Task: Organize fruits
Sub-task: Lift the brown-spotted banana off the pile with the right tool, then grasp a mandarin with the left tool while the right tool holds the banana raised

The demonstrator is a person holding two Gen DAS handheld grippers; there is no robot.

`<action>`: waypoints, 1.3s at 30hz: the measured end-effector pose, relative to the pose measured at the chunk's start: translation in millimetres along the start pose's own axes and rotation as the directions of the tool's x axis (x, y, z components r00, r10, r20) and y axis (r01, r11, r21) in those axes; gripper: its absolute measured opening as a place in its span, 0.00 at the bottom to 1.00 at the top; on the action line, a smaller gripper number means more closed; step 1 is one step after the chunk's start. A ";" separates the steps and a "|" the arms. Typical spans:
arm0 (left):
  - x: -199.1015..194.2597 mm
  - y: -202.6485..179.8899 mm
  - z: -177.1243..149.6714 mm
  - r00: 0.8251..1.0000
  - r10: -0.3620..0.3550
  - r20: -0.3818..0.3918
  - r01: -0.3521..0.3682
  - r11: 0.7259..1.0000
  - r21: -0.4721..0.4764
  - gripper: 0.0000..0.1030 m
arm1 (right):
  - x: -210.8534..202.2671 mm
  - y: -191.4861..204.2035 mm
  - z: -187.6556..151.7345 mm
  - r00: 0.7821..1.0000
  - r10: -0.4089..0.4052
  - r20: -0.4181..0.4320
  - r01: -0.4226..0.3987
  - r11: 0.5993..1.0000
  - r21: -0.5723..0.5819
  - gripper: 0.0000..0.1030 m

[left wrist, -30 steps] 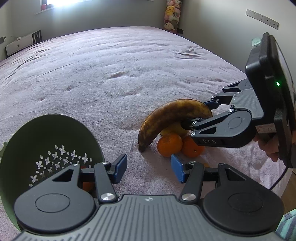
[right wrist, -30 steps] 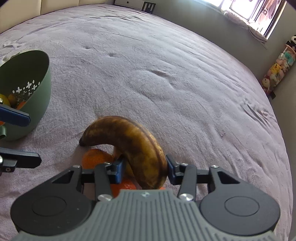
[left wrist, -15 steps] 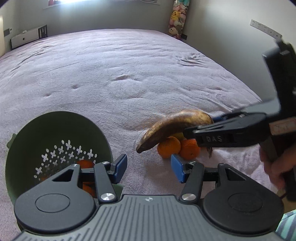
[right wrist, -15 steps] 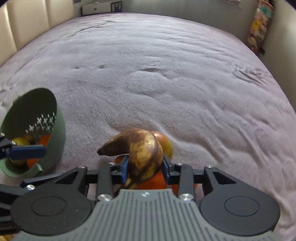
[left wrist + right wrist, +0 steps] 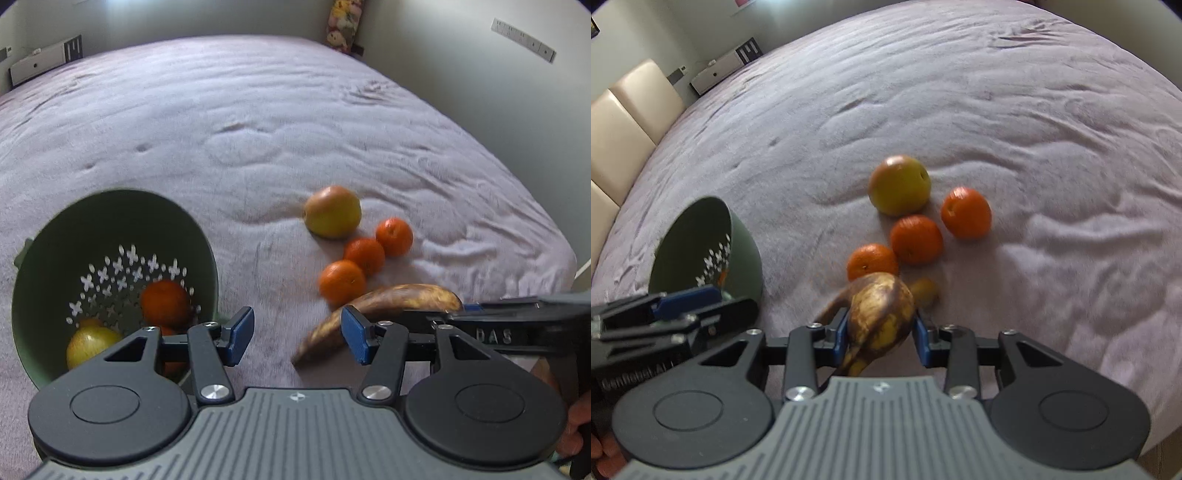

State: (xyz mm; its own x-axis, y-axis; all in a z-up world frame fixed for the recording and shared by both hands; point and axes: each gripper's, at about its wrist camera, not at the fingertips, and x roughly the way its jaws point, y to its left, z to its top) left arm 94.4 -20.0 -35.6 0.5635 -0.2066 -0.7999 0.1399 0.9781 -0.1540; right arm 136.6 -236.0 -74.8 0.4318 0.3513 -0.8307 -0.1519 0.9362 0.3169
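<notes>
My right gripper [image 5: 881, 334] is shut on a brown-spotted banana [image 5: 879, 314], which it holds clear of the bed. In the left wrist view the banana [image 5: 399, 297] sticks out leftward from that gripper [image 5: 456, 308]. On the purple bedspread lie an apple [image 5: 899, 184] and three oranges [image 5: 873, 260] [image 5: 916, 239] [image 5: 966, 212]. A small yellowish fruit [image 5: 925, 291] lies partly hidden behind the banana. A green colander [image 5: 110, 229] sits tilted at the left, holding an orange [image 5: 164, 301] and an apple [image 5: 92, 347]. My left gripper [image 5: 297, 332] is open beside its rim, with nothing between its fingers.
The bedspread [image 5: 258, 122] stretches far behind the fruit. Its right edge drops off near a wall [image 5: 480, 92]. Cream headboard panels [image 5: 624, 129] line the left in the right wrist view. Stuffed toys [image 5: 341, 22] hang in the far corner. A hand [image 5: 572, 432] grips the right tool.
The right gripper rolled and carried the banana off the fruit pile toward the near side, uncovering the apple and oranges. The left gripper stayed open beside the colander.
</notes>
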 end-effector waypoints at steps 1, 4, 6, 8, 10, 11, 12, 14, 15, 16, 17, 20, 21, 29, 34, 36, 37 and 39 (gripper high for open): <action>2.1 0.7 -2.0 1.000 -0.005 -0.009 0.005 1.000 -0.003 0.63 | -0.9 -4.6 -4.2 1.000 0.005 0.000 -0.005 1.000 0.013 0.32; 8.8 2.8 -7.5 0.999 -0.030 -0.036 0.029 0.999 -0.021 0.63 | 0.6 -12.3 -9.7 1.000 0.019 -0.015 -0.019 0.999 0.027 0.32; 13.9 1.4 -11.2 0.998 -0.043 -0.052 0.042 0.999 -0.016 0.63 | 4.0 -13.1 -13.3 0.999 0.002 -0.038 -0.002 1.000 0.002 0.33; 19.2 -1.7 -15.0 0.997 -0.035 -0.072 0.035 0.999 0.001 0.62 | 10.5 -11.5 -18.3 0.996 -0.039 -0.075 0.035 0.998 -0.050 0.34; 23.3 -4.7 -17.8 0.996 -0.027 -0.085 0.029 0.999 0.018 0.62 | 17.9 -9.5 -23.6 0.992 -0.084 -0.098 0.074 0.992 -0.101 0.34; 24.7 -5.8 -18.6 0.996 -0.026 -0.089 0.028 0.999 0.024 0.62 | 22.4 -9.9 -26.3 0.989 -0.100 -0.106 0.087 0.989 -0.123 0.34; 25.6 -6.4 -19.1 0.995 -0.025 -0.092 0.028 0.999 0.028 0.62 | 25.6 -10.4 -29.0 0.987 -0.115 -0.115 0.098 0.985 -0.145 0.34; 27.2 -7.0 -19.6 0.995 -0.027 -0.095 0.030 0.999 0.032 0.62 | 32.3 -12.7 -32.5 0.982 -0.130 -0.137 0.104 0.978 -0.181 0.35; 27.9 -6.8 -19.4 0.995 -0.027 -0.096 0.030 0.999 0.031 0.62 | 35.3 -14.2 -33.4 0.980 -0.135 -0.146 0.105 0.975 -0.197 0.35; 28.4 -6.8 -19.3 0.995 -0.024 -0.097 0.028 0.999 0.030 0.62 | 36.8 -15.5 -34.1 0.980 -0.135 -0.148 0.102 0.972 -0.211 0.35; 29.0 -6.8 -19.4 0.995 -0.023 -0.097 0.026 0.999 0.031 0.62 | 37.3 -16.1 -33.7 0.980 -0.132 -0.151 0.096 0.970 -0.225 0.37; 31.3 -8.5 -18.8 0.995 -0.022 -0.098 0.026 0.999 0.040 0.62 | 37.4 -11.2 -32.0 0.982 -0.145 -0.125 0.102 0.948 -0.300 0.44; 31.4 -9.2 -19.0 0.995 -0.023 -0.098 0.028 0.999 0.046 0.62 | 37.0 -7.2 -31.6 0.982 -0.163 -0.098 0.120 0.930 -0.347 0.50; 32.3 -11.8 -17.9 0.996 -0.036 -0.081 0.041 0.997 0.065 0.62 | 37.8 16.2 -35.0 0.993 -0.119 -0.006 0.092 0.798 -0.595 0.60; 34.8 -13.2 -17.7 0.996 -0.036 -0.082 0.042 0.997 0.072 0.62 | 50.4 16.3 -29.8 0.995 -0.099 -0.024 0.066 0.802 -0.593 0.53; 35.2 -13.1 -17.1 0.996 -0.040 -0.077 0.045 0.996 0.071 0.62 | 49.7 15.6 -26.9 0.995 -0.098 -0.030 0.062 0.806 -0.588 0.52; 35.0 -13.0 -16.8 0.996 -0.042 -0.072 0.048 0.996 0.070 0.62 | 48.3 18.5 -28.5 0.994 -0.103 -0.031 0.065 0.806 -0.588 0.52; 33.8 -12.9 -15.6 0.997 -0.053 -0.059 0.057 0.996 0.068 0.62 | 46.2 21.2 -28.9 0.992 -0.121 -0.032 0.079 0.801 -0.593 0.48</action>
State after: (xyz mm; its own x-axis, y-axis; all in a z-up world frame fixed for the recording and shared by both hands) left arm 98.9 -39.2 -69.7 0.5064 -0.2562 -0.8233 0.2269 0.9608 -0.1594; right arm 127.6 -199.6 -119.7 0.4183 0.2351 -0.8774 -0.6152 0.7840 -0.0832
